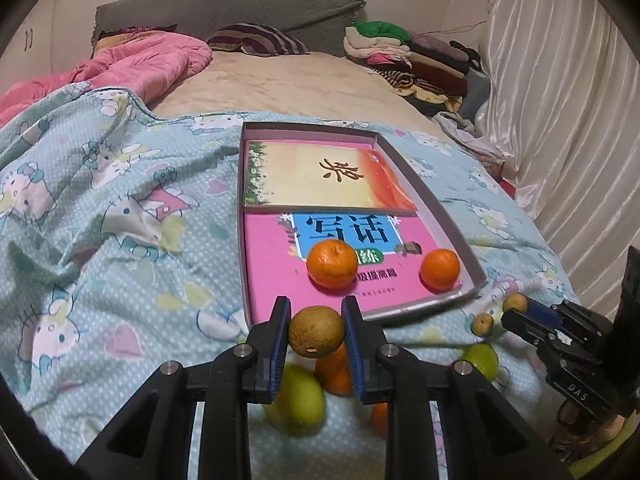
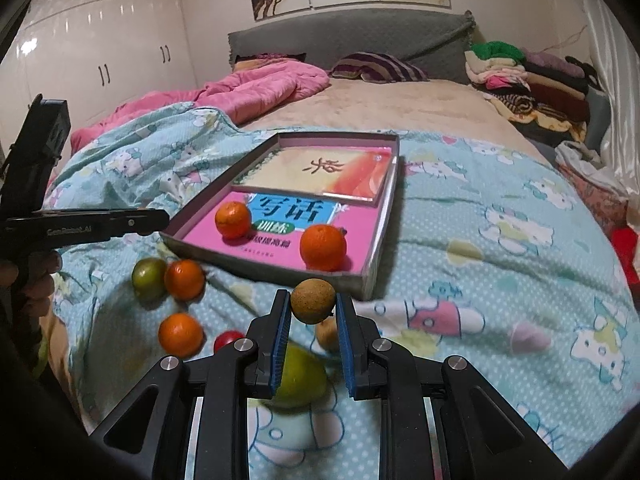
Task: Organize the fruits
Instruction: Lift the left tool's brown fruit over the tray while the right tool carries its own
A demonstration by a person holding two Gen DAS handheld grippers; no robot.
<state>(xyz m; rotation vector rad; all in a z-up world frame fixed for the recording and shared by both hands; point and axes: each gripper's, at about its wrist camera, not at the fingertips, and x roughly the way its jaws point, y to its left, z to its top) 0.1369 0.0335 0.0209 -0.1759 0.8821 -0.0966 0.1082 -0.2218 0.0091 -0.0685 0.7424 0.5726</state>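
Here, through the left wrist view, we see our left gripper (image 1: 316,330) clenched on a brown fruit (image 1: 316,331) just short of the tray (image 1: 436,200), where two oranges (image 1: 331,264) sit. From the right wrist view, our right gripper (image 2: 313,307) grasps another brown fruit (image 2: 313,301) near the tray's (image 2: 384,232) corner; loose fruit (image 2: 184,280) lies on the bedspread (image 2: 500,264).

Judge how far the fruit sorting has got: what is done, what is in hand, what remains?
Done: two oranges lie in the tray.
In hand: the left gripper is shut on a brown fruit; the right gripper is shut on another brown fruit. Both are short of the tray.
Left: on the bedspread, two oranges, green fruits, a red one.
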